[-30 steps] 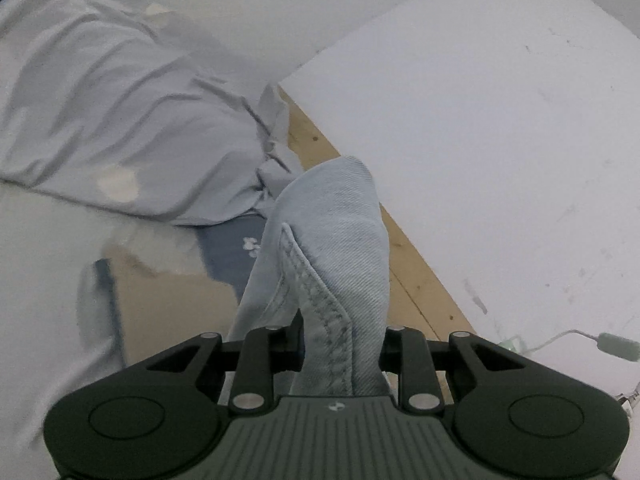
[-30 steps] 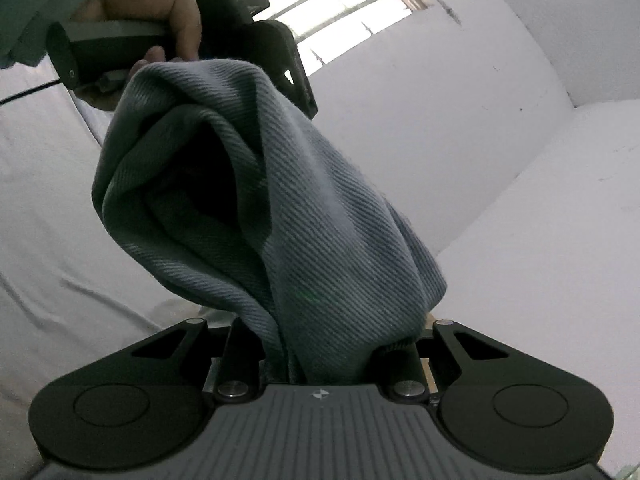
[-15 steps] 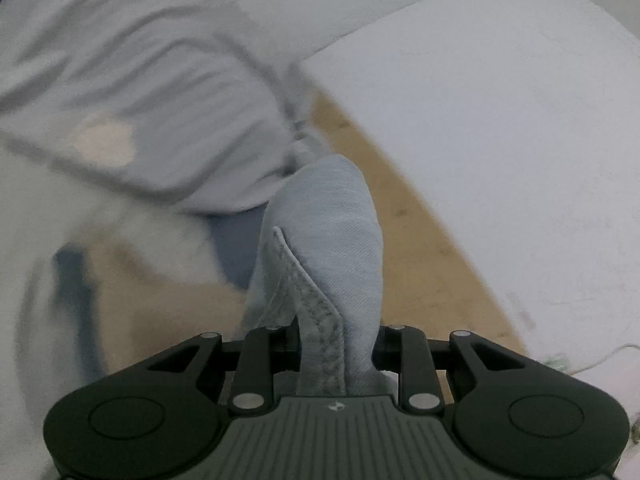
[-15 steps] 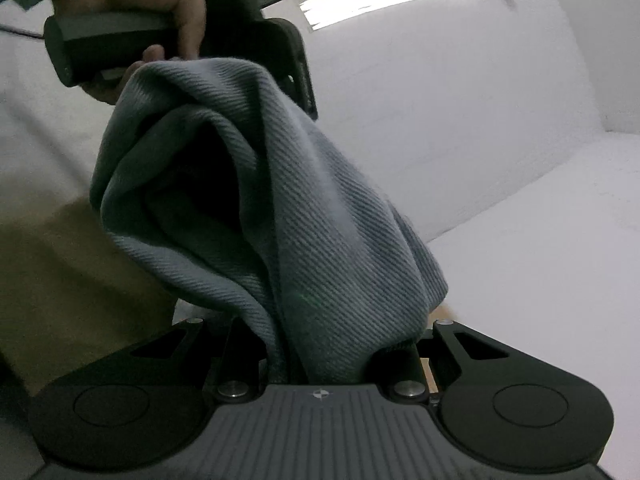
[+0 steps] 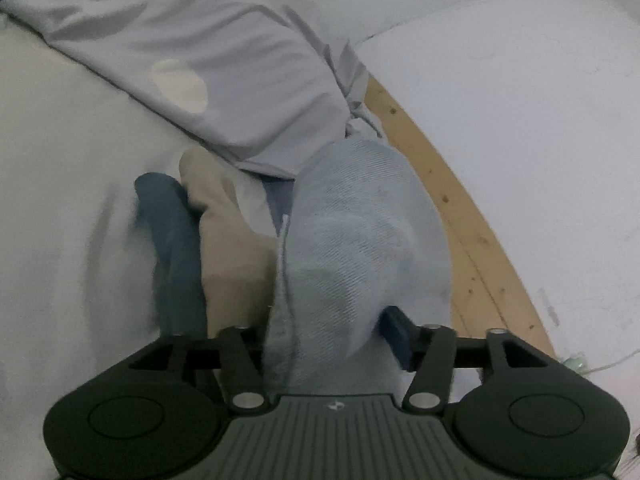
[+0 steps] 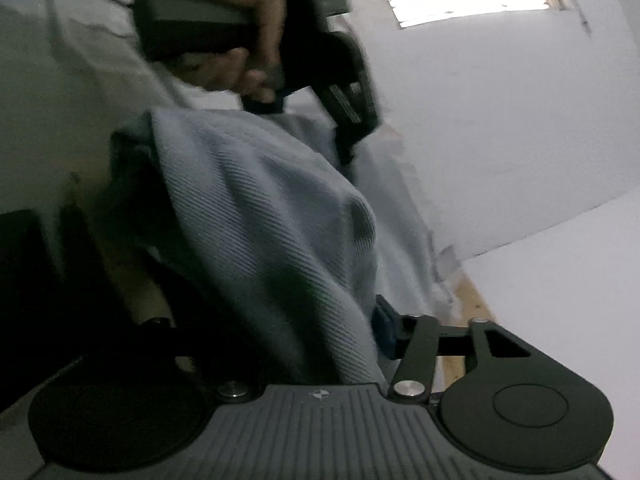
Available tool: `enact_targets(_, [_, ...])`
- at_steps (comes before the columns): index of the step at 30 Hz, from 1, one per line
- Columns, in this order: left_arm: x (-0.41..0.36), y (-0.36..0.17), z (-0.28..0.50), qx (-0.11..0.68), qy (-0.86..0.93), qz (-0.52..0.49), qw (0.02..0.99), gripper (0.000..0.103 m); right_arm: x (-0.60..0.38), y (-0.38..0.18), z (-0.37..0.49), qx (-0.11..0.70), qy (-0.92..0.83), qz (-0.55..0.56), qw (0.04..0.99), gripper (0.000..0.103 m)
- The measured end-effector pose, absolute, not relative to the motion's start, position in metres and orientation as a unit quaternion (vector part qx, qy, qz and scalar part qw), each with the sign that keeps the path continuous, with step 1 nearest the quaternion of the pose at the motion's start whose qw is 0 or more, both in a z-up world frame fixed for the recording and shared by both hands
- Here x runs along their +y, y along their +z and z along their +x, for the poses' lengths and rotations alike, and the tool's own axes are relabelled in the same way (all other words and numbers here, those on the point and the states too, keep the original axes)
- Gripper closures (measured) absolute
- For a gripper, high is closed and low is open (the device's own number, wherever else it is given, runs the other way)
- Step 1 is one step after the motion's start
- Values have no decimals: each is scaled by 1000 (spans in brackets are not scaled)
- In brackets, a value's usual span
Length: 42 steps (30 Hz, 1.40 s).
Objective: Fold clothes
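Both tools grip the same light blue denim garment (image 5: 360,248), carried in the air above the work surface. The left tool (image 5: 336,336) has its 2 fingers spread partway, with a thick bunch of cloth and a stitched seam filling the gap; the blue pad of 1 finger (image 5: 394,334) shows at the cloth's right edge. The right tool (image 6: 304,332) is likewise part open around a bundled fold of the denim, the fabric packing the space between its fingers; only its right finger pad (image 6: 384,332) shows, the other side being lost in shadow. In the right wrist view the left tool appears above and beyond, held in the person's hand (image 6: 224,40), with the denim draped between the 2 tools. Below the left tool lie a grey sheet-like cloth (image 5: 192,52), a tan piece (image 5: 228,248) and a dark blue piece (image 5: 172,248), next to a strip of bare wood (image 5: 460,216) and a white table (image 5: 520,120). Judgement: this is the carry or spread stage before the fold. To do it well, the tools should draw apart until the held edge is taut and level, keep the hanging denim off the other cloths, then lower it flat onto bare table before loosening either grip.
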State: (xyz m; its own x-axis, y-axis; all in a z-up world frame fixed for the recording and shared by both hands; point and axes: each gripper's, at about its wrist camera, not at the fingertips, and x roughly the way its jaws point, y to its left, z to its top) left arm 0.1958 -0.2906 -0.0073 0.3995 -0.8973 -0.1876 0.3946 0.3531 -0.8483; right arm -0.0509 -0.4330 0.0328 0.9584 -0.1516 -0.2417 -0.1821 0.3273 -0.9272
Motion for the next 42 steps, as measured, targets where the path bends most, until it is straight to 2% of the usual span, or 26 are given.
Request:
enact_targets(3, [-279,5,181,345,-416,-366,758,18,-431,40,-71,169,29,-561,810,43])
enact_targets(4, [-274,8,175,349,-407,-362,763,7,-430,44,-78,177,34,-553,814,42])
enact_targets(5, [-269,13,169,354,-391,-355,772,0,-429,48,-85,185,39,-544,817,41])
enact_targets(8, [-253,26,158,372,-357,-324,793,0,-424,65,-105,206,45,-518,829,33])
enact_targets(16, [-238,46,130,386,-328,-292,811,0,-421,73,-152,221,16,-453,864,33])
enact_targets(20, [-215,70,109,359,-333,-254,834,0,-419,94,-154,231,8,-383,894,33])
enact_targets(24, [-170,106,68,314,-335,-259,850,0,-420,131,-159,223,2,-272,936,32])
enact_targets(26, [-144,123,40,284,-329,-264,861,0,-419,150,-162,212,2,-205,955,17])
enact_targets(27, [-131,132,26,270,-326,-261,867,0,-416,159,-165,203,7,-172,964,14])
enact_targets(32, [-70,172,-43,217,-303,-228,900,0,-387,194,-178,166,50,-26,985,12])
enact_targets(39, [-8,196,-112,183,-242,-150,941,0,-314,208,-186,156,83,37,984,9])
enact_targets(42, [2,190,-124,181,-194,-94,960,0,-280,200,-177,158,79,50,983,3])
